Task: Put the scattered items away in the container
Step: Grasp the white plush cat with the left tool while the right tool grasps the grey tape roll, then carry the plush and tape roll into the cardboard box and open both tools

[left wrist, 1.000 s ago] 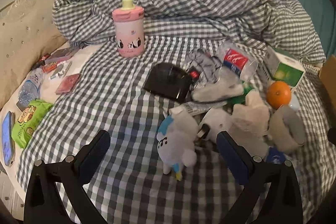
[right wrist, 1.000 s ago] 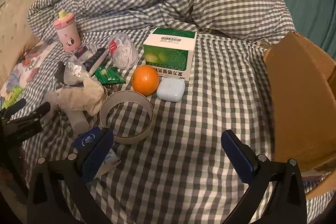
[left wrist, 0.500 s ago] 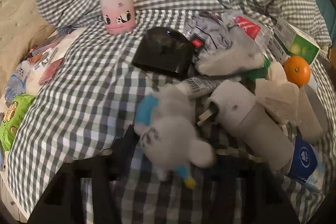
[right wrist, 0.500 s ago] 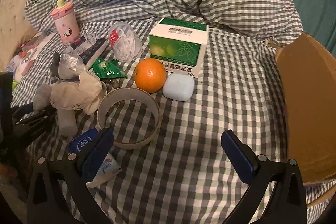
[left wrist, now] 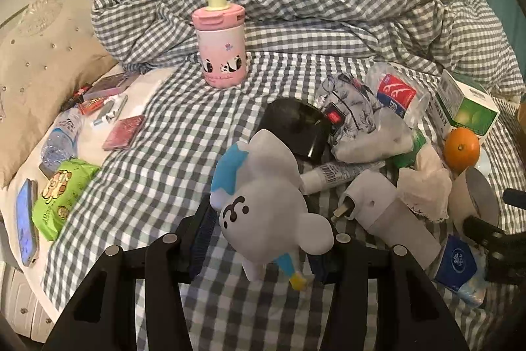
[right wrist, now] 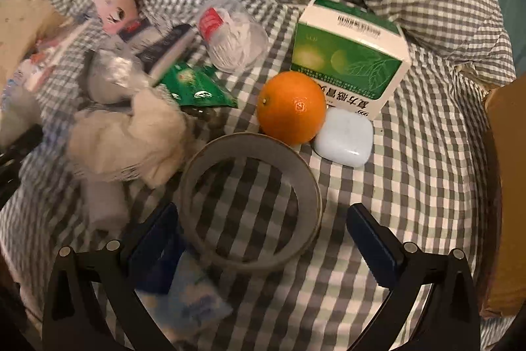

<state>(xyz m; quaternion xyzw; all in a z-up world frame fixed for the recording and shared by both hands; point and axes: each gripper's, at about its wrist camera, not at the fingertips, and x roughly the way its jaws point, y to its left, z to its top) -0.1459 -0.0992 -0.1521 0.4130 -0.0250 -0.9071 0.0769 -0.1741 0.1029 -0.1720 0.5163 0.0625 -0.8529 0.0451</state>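
Observation:
My left gripper is shut on a grey-white plush toy with a blue ear and holds it tilted just above the checked bedsheet. In the right wrist view my right gripper stands open low over a grey tape ring, one finger on each side of it and neither touching. Behind the ring lie an orange, a pale blue case and a green and white box. The brown cardboard box stands at the right edge.
A pink bottle stands upright by the bunched duvet. A black case, a white plug-in device, crumpled tissue and packets crowd the middle. A phone, green wipes and a water bottle lie at the left.
My left gripper closed on the plush toy and raised it off the sheet. My right gripper came down and forward, so the tape ring now lies between its open fingers.

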